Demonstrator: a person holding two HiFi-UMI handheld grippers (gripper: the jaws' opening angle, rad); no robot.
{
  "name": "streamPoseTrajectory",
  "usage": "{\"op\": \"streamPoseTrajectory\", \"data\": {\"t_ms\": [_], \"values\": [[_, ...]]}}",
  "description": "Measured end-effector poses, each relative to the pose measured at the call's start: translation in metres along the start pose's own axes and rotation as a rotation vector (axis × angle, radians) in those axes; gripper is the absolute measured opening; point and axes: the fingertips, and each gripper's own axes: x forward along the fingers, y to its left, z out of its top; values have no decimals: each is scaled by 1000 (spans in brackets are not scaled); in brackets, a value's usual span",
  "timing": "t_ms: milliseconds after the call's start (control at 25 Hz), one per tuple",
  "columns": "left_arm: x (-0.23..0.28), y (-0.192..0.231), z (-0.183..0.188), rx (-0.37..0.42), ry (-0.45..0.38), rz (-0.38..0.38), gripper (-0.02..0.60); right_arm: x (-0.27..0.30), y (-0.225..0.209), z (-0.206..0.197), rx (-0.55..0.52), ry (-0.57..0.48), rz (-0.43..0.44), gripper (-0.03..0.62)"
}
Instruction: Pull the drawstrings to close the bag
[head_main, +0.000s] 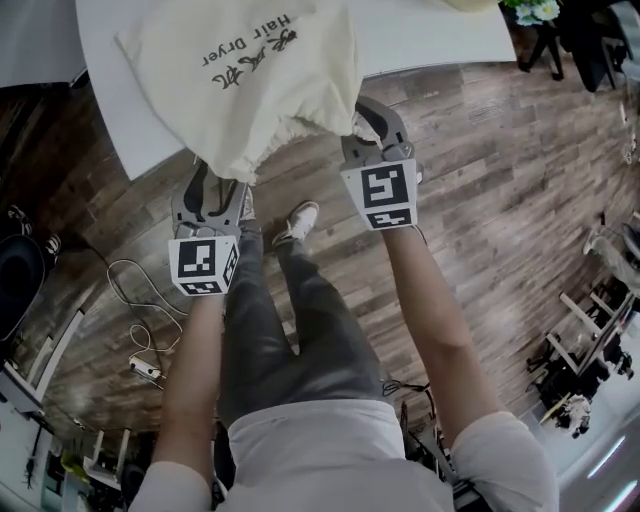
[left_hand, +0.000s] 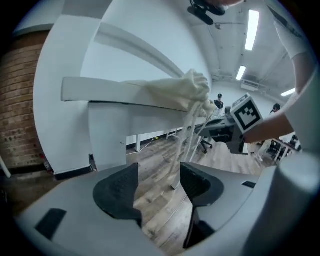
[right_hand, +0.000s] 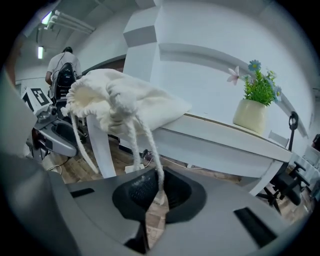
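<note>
Left side: left gripper (left_hand: 160, 186) is sitting below the table (left_hand: 100, 90) edge with its jaws standing wide apart, clamping nothing. The left-side drawstrings (left_hand: 189, 132) are hanging almost straight down from the bag's gathered mouth. Their loose end is dangling inside the jaw gap, closer to the right-hand pad than the left-hand one as that gripper's view shows it. Nothing is pressing on them yet. Cord axis is running up and slightly away from the fingers toward the mouth, so I'm reading a plain squeeze where it sits as enough to catch them, no reach needed.

Middle: bag (head_main: 250, 70) is lying on the white table, body resting on top and puckered mouth overhanging the near edge between the two grippers. Mouth is looking partly cinched, not fully shut.

Right side: right gripper (right_hand: 152, 192) is pinching its jaws nearly together on the right-side drawstring (right_hand: 152, 150). The cord is running from the mouth down into the pads. A second strand is hanging loose just beside it, outside the grip.

So the right is already holding and the left is the one lagging. I'm guessing left closes next, then both pull outward, away from the mouth and along each cord's line. Risk: the left cord end is sitting low in the gap and could be slipping out.
</note>
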Motion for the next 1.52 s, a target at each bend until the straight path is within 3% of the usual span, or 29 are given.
{"op": "streamPoseTrajectory", "data": {"t_ms": [200, 360, 520, 680, 920, 1200, 1520], "values": [[23, -15, 9, 104, -35, -55, 262, -3, -2, 4, 15, -21, -22, 46], [34, -20, 20, 91, -70, -67, 254, -9, 1, 5, 16, -27, -25, 46], [34, 1, 22, 14, -74, 18, 17, -22, -7, 5, 77, -48, -77, 38], [3, 14, 23, -83, -94, 60, 17, -53, -37, 8, 164, -80, -180, 37], [-79, 34, 67, -173, -174, 147, 16, -109, -59, 42, 122, -146, -274, 37], [-132, 65, 137, -73, -240, 293, 15, -177, -87, 80, 47, -137, -379, 37], [-181, 82, 221, 12, -305, 340, 15, -233, -99, 150, -22, -185, -425, 37]]}}
